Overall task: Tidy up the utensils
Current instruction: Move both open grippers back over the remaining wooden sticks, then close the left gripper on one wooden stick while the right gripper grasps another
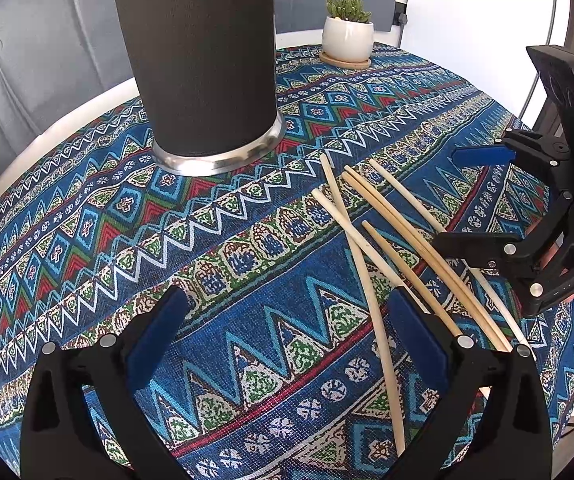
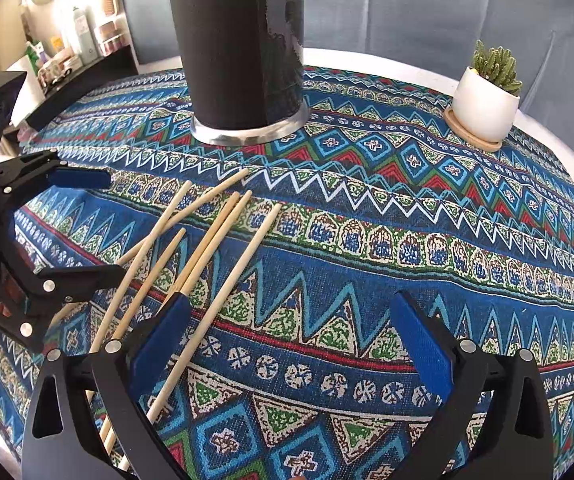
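Several wooden chopsticks (image 1: 371, 248) lie loosely crossed on the patterned tablecloth (image 1: 207, 264); they also show in the right wrist view (image 2: 203, 240). A tall black cylindrical holder (image 1: 199, 60) with a metal base stands upright behind them, also in the right wrist view (image 2: 243, 48). My left gripper (image 1: 287, 336) is open and empty, just left of the chopsticks. My right gripper (image 2: 291, 340) is open and empty, just right of them. Each gripper shows in the other's view, right gripper (image 1: 483, 200) and left gripper (image 2: 87, 220).
A small cactus in a white pot (image 1: 347, 36) on a wooden coaster stands at the far side of the round table, also in the right wrist view (image 2: 485, 104). A shelf with bottles and jars (image 2: 75, 52) stands beyond the table's left edge.
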The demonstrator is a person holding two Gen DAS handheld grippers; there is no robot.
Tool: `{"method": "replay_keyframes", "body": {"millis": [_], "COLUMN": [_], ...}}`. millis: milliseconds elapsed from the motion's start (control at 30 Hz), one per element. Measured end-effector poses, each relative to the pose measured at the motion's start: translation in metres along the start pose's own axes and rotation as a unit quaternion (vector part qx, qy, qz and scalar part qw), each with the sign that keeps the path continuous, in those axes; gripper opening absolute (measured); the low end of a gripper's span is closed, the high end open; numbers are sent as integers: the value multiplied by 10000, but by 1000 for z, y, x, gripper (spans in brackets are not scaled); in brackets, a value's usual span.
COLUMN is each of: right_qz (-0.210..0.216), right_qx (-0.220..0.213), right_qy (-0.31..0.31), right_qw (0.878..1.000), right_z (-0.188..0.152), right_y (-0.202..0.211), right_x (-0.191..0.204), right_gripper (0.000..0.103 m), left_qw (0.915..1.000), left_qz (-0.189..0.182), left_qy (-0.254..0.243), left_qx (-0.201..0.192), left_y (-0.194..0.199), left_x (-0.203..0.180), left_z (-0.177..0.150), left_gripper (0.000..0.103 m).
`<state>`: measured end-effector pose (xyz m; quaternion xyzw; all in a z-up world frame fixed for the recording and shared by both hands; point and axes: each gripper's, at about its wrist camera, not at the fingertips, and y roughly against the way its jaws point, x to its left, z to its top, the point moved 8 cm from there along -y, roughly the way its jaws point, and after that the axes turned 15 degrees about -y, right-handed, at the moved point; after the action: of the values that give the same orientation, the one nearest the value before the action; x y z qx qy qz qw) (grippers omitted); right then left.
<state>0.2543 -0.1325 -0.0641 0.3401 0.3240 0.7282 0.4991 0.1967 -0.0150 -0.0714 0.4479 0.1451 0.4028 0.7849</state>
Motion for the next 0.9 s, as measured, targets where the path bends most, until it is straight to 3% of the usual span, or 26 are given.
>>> {"method": "replay_keyframes", "body": {"millis": [400,567,767,833,900], "right_qz": [-39,-64,6,7,18], "right_qx": [-16,-41,-172,-208,-239], "right_qy": [-21,-52,-7,-21,-26], "right_qw": [10000,10000,9999,9998,9997], "right_z": [1,-3,-7,-7,-7], "right_y": [0,3,14,17,18], "right_x": [0,0,-2,-3,-3], "right_gripper": [95,92,62,54,37], "left_qw": [10000,9996,9988,9987,9990], "left_qz": [39,184,329,342,276], "left_qy": [4,220,347,336,259], "left_qx": [2,-83,-143,-186,-222], "left_y": [1,9,15,17,17], "left_x": [0,10,20,21,16], "left_z": [0,-4,-9,-10,-9], "left_gripper": [98,80,58,36,25]}}
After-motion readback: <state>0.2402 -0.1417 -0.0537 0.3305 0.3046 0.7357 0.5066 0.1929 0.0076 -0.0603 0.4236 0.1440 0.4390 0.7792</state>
